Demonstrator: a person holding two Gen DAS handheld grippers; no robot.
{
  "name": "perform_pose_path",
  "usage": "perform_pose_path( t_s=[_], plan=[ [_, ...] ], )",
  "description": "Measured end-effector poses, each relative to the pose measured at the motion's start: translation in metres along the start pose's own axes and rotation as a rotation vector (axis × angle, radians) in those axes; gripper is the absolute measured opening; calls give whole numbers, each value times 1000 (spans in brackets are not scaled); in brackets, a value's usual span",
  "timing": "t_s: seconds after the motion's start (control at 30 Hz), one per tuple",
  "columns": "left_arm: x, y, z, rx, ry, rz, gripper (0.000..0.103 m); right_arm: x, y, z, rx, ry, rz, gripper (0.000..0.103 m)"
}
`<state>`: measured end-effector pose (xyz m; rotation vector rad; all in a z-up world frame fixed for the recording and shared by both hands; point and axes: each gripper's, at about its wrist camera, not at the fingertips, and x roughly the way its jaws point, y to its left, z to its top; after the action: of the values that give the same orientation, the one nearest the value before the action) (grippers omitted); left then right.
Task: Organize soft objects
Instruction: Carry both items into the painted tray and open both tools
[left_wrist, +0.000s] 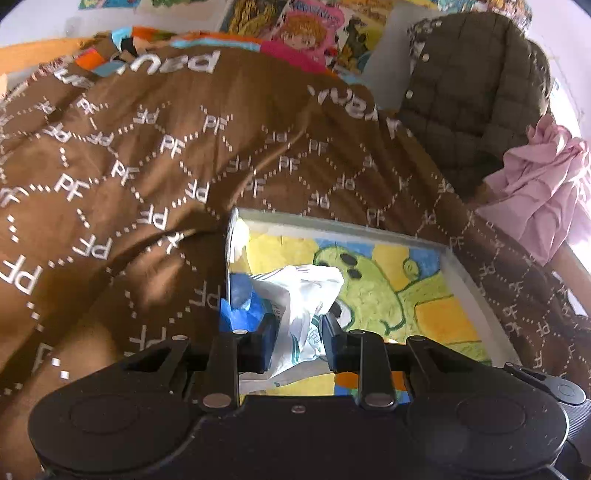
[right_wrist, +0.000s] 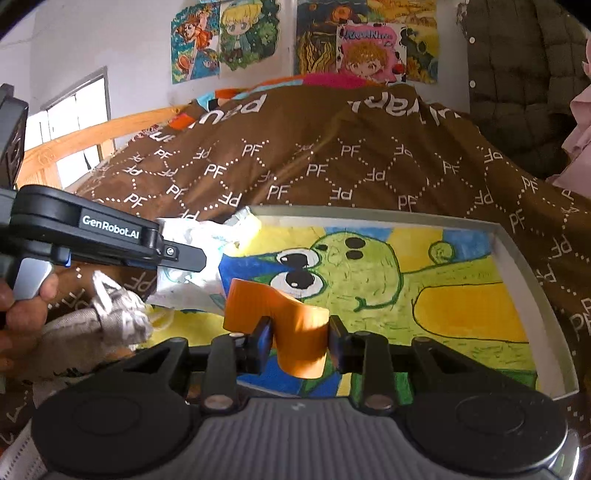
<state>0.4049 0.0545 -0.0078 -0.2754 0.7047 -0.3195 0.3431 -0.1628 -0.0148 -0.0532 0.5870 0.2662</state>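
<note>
My left gripper (left_wrist: 299, 339) is shut on a white cloth (left_wrist: 306, 302) with green trim, held over the left part of a shallow tray (left_wrist: 458, 266) whose floor shows a green cartoon figure. In the right wrist view the left gripper (right_wrist: 184, 258) reaches in from the left, the white cloth (right_wrist: 192, 280) bunched at its tip over the tray's (right_wrist: 517, 258) left edge. My right gripper (right_wrist: 299, 332) is shut on a folded orange cloth (right_wrist: 280, 310), held just above the tray's front.
The tray lies on a bed under a brown blanket (left_wrist: 147, 166) printed with "PF". A dark quilted jacket (left_wrist: 469, 99) and a pink garment (left_wrist: 543, 192) hang at the right. Posters (right_wrist: 362, 44) cover the wall behind. A wooden bed rail (right_wrist: 74, 144) runs at left.
</note>
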Motion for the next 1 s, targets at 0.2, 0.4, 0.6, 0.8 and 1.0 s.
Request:
perform_pose_path(
  t_s=[0.2,0.4,0.6,0.8,1.0],
  plan=[
    [12,0,-3,0,43,-9,30,5,-2,-2,4,23,-18,42],
    [18,2,-11,-4,79,3,33,6,-3,-5,1,34,-42,49],
    [10,2,-13,-9,73,19,49,-2,-6,-3,9,25,-57,63],
    [-10,1,-15,-31,19,20,64,-26,-14,1,21,-26,-72,82],
    [-38,-13,-18,-9,-45,5,78,-57,-24,1,45,-76,-87,96]
  ],
)
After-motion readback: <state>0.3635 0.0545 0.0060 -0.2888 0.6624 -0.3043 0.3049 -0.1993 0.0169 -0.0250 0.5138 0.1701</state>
